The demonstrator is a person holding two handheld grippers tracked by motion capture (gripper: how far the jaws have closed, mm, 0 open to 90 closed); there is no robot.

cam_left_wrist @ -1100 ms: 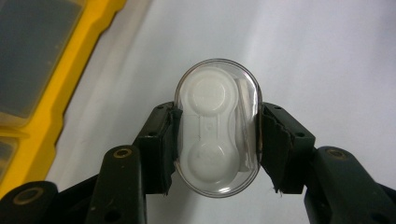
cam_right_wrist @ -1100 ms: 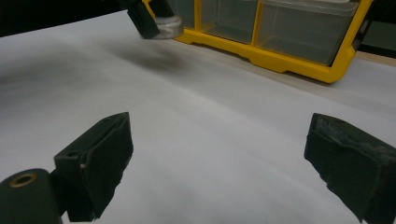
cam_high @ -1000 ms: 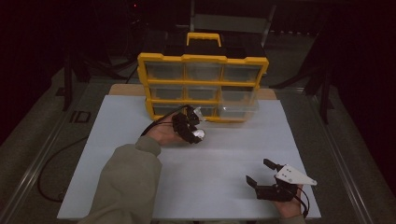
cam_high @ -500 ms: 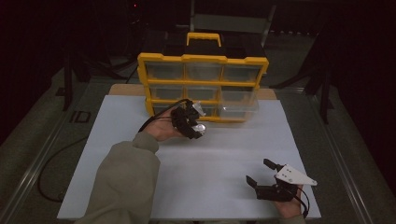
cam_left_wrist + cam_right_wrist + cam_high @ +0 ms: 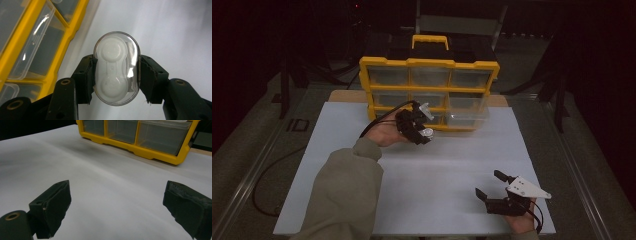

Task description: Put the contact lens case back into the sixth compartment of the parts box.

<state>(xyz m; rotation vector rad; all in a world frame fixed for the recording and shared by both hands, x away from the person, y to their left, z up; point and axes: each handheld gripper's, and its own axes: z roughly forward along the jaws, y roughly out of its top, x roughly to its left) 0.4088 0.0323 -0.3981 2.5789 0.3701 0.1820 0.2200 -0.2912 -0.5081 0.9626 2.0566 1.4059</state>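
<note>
A: Gripping a small clear oval plastic case [image 5: 116,68] with a white two-lobed insert, the left gripper [image 5: 116,75] is pressing its jaws against the case's two long sides, so the case is sitting clamped between them.

B: And where is that case sitting in the high view?

A: It is showing as a pale glint at the tip of the left gripper [image 5: 418,126], held above the white counter [image 5: 447,170] and just in front of the bottom row of the yellow plastic organiser box with clear drawers [image 5: 430,90]. Whether it is touching the box, I cannot tell.

B: What is lying beside the case in the left gripper view?

A: The organiser's yellow frame and clear drawers [image 5: 32,47] are running along the left of that view, with the white counter surface spreading out behind the case.

B: How is the right gripper doing?

A: The right gripper [image 5: 494,185] is resting low near the counter's near right corner, well apart from the case. Its jaws are standing wide apart with nothing between them; in the right gripper view, bare white counter [image 5: 112,195] is showing in the gap, and the organiser box [image 5: 140,138] is standing farther off.
</note>
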